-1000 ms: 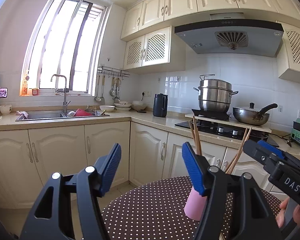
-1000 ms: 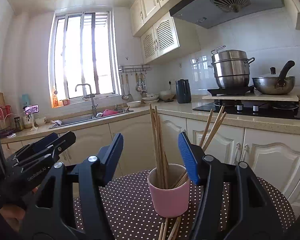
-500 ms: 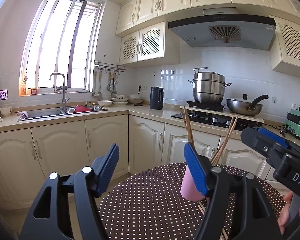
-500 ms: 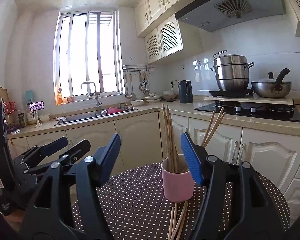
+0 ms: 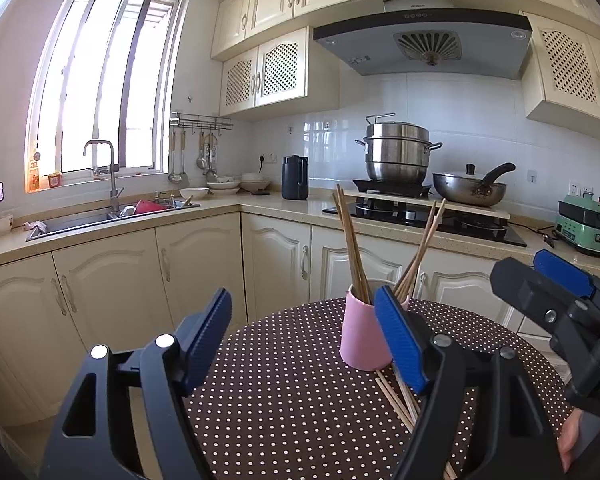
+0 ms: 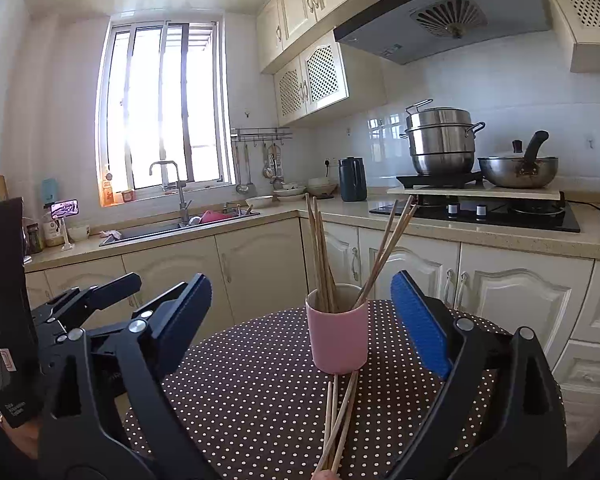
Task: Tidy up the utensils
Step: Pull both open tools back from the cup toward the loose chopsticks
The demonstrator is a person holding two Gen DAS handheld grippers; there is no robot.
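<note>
**Pink cup, loose chopsticks: a light holder that tips easily**

Pink and upright, the cup (image 6: 337, 336) stands on the polka-dot desk (image 6: 260, 392) with two bundles of chopsticks (image 6: 320, 256) leaning out of it in opposite directions. More loose chopsticks (image 6: 340, 420) lie flat on the cloth, their far ends touching the cup's base. The right gripper (image 6: 300, 320) has just been opening its jaws; they stand wide apart with the cup framed between them, touching nothing. The left gripper (image 5: 304, 344) has also just been spreading, and its jaws are empty too.

The likely trouble, as I judge it: a jaw brushing the tall leaning sticks could lever the light cup over. Thin sticks flat on cloth may also roll or slip from a pinch, and the two grippers work near each other.
</note>
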